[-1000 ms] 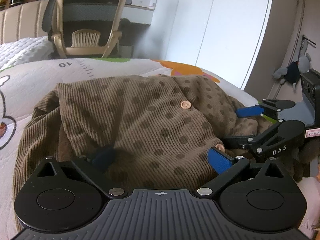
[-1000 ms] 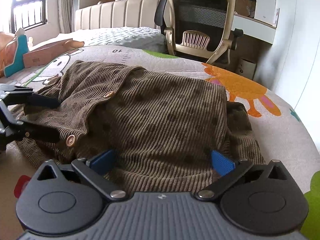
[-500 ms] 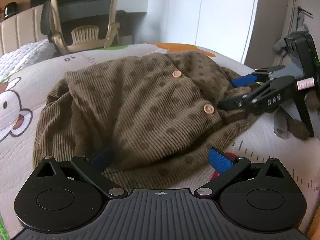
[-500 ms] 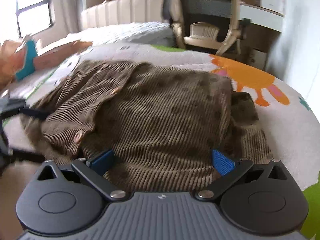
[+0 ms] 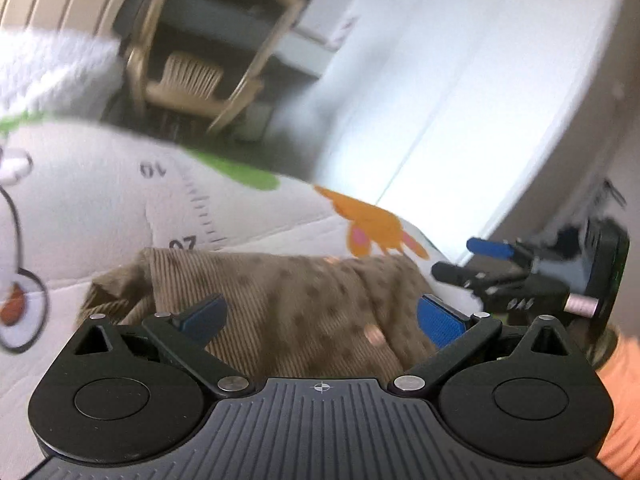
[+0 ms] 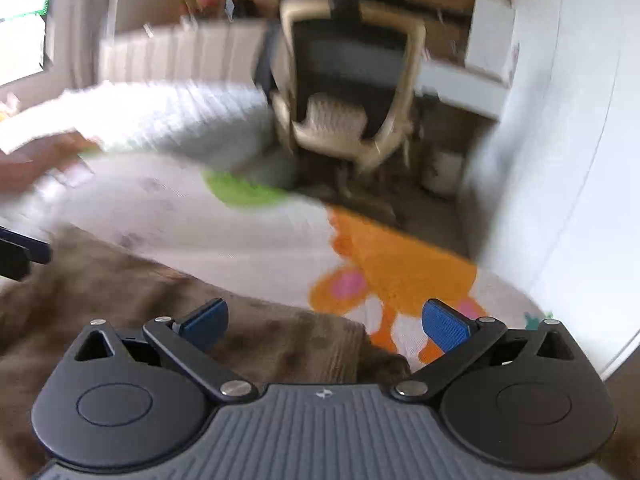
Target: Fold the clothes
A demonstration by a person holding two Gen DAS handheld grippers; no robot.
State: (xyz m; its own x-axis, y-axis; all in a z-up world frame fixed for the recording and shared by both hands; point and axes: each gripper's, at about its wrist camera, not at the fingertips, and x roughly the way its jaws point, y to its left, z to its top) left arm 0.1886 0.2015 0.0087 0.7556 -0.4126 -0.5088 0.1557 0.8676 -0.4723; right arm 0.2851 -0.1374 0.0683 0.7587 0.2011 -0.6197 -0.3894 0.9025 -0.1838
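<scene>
The brown dotted corduroy garment (image 5: 304, 312) lies on the printed mat, low in the left wrist view, blurred by motion. My left gripper (image 5: 320, 316) is open over its near part, blue pads wide apart with nothing clamped. To the right, my right gripper (image 5: 468, 259) hangs open beside the garment's right edge. In the right wrist view the garment (image 6: 120, 292) fills the lower left, and my right gripper (image 6: 324, 318) stands open above its right corner. A dark finger of the left gripper (image 6: 20, 252) shows at the left edge.
A beige office chair (image 6: 344, 92) stands beyond the mat's far edge, in front of a desk. White cabinet doors (image 5: 460, 80) rise on the right. The mat (image 6: 180, 216) carries an orange animal print (image 6: 400, 264). A white quilt (image 5: 52, 68) lies at far left.
Both cameras have swung upward and drawn back, so the garment sits lower and smaller in each view. Both frames are now motion-blurred. Both grippers remain open.
</scene>
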